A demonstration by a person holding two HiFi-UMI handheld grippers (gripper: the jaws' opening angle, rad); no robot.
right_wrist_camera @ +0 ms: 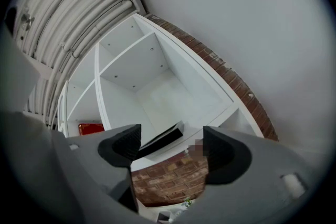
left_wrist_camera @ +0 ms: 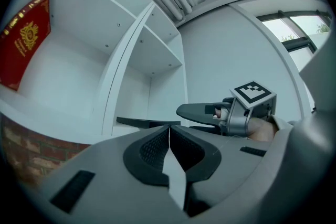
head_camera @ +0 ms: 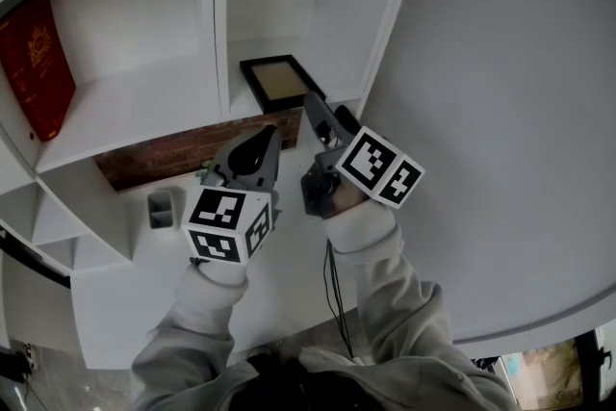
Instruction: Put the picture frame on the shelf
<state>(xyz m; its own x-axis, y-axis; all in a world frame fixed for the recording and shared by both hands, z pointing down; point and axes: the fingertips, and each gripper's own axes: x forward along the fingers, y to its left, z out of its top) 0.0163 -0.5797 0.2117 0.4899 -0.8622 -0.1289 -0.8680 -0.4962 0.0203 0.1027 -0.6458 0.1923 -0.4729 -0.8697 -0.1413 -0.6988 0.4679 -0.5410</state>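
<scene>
The black picture frame (head_camera: 277,82) with a tan inner panel lies flat on the floor of the right compartment of the white shelf (head_camera: 217,24). My right gripper (head_camera: 328,116) hovers just in front of the frame's near corner, jaws open and empty. In the right gripper view the frame (right_wrist_camera: 164,138) shows beyond the gap between the spread jaws of the right gripper (right_wrist_camera: 171,147), apart from both pads. My left gripper (head_camera: 269,138) is shut on nothing, below the shelf edge. In the left gripper view its jaws (left_wrist_camera: 169,132) meet, and the frame's dark edge (left_wrist_camera: 143,123) lies past them.
A red book (head_camera: 37,63) leans in the left compartment. A brick strip (head_camera: 188,155) runs under the shelf. A small grey holder (head_camera: 161,208) stands on the white surface below. A curved white wall (head_camera: 500,111) closes the right side.
</scene>
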